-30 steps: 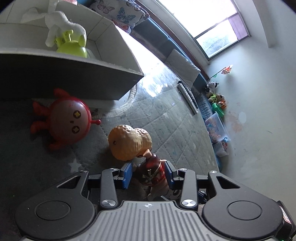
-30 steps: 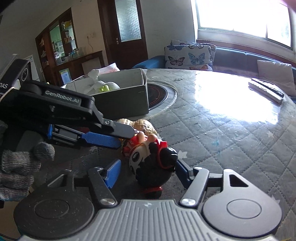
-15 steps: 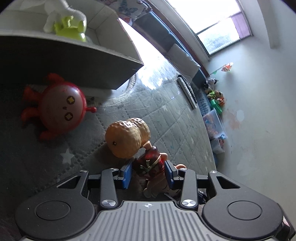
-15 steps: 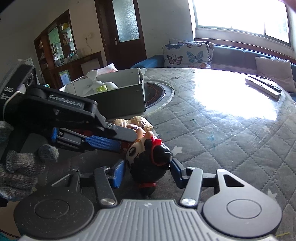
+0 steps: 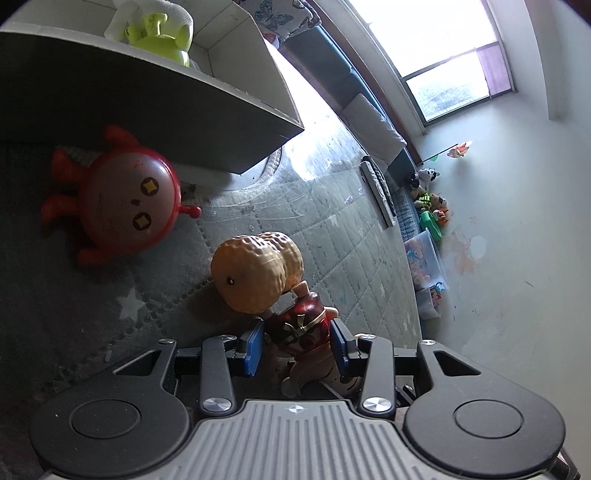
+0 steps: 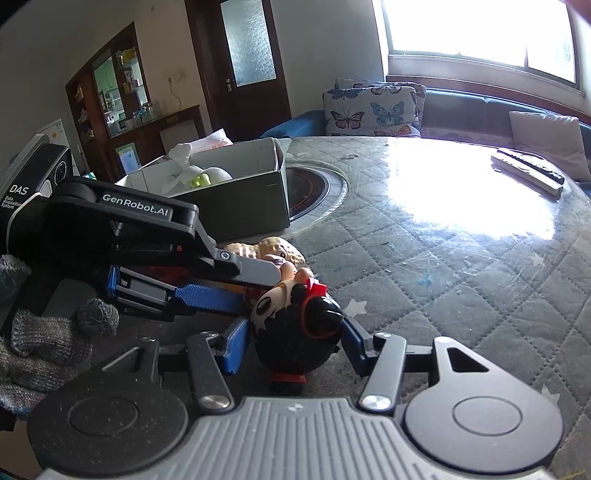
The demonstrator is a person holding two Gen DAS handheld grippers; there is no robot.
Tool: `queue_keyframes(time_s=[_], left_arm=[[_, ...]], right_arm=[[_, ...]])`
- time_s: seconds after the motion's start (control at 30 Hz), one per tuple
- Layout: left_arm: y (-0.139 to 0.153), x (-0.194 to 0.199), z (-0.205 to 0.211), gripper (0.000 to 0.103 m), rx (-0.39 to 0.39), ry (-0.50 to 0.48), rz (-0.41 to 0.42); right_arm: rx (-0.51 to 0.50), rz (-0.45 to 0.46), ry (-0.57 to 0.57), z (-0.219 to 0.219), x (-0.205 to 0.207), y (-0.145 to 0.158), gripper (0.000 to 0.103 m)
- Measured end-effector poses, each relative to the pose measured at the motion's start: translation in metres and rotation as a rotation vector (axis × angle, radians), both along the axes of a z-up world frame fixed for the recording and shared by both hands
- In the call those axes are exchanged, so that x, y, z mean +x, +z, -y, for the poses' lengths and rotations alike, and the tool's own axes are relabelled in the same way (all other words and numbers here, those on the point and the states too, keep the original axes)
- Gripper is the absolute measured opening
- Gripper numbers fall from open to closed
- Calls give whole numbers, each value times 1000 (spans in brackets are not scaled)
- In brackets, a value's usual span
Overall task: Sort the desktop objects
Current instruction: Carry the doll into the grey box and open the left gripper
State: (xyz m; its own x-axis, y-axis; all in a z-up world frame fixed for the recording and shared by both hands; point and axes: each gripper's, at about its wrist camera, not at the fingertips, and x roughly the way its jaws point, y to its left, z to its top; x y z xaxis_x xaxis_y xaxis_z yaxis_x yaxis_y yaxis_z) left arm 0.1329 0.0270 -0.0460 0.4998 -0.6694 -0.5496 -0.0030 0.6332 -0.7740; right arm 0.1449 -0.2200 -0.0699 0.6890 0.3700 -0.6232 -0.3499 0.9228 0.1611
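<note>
Right gripper (image 6: 291,345) closed onto doll's head (image 6: 295,332); left gripper (image 5: 297,345) unchanged.

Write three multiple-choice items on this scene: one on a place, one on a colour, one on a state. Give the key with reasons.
1. Where is the green toy?
A. Inside the grey box
B. On the table beside the peanut toy
C. Between a tool's fingers

2. What colour is the round toy with diamond eyes?
A. Blue
B. Red
C. Yellow

3. What is the state of the left tool?
A. Wide open over the peanut toy
B. Shut with nothing in it
C. Shut on the doll

Key:
1 A: the green toy shows above the box's wall, inside it.
2 B: its body and limbs are red.
3 C: both blue pads press on the doll's red-dressed body.
</note>
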Motion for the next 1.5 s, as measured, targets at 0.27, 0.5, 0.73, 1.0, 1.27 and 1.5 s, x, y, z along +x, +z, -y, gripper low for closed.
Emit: queue_keyframes(time_s=[0.27, 0.5, 0.73, 1.0, 1.27, 1.5], left_arm=[[13, -12, -8, 38, -19, 12, 37], [46, -21, -37, 38, -63, 94, 129], [81, -16, -88, 38, -60, 234, 231], [85, 24, -155, 36, 39, 368, 229], [57, 64, -183, 36, 125, 403, 123], [46, 74, -172, 36, 201, 398, 75]], right_arm=[[-4, 40, 15, -6, -10, 14, 54], [5, 140, 82, -27, -7, 51, 53], [29, 233, 195, -76, 28, 86, 53], [106, 173, 292, -141, 99, 83, 52], [133, 9, 324, -175, 154, 52, 51], [81, -61, 343, -184, 166, 31, 51]])
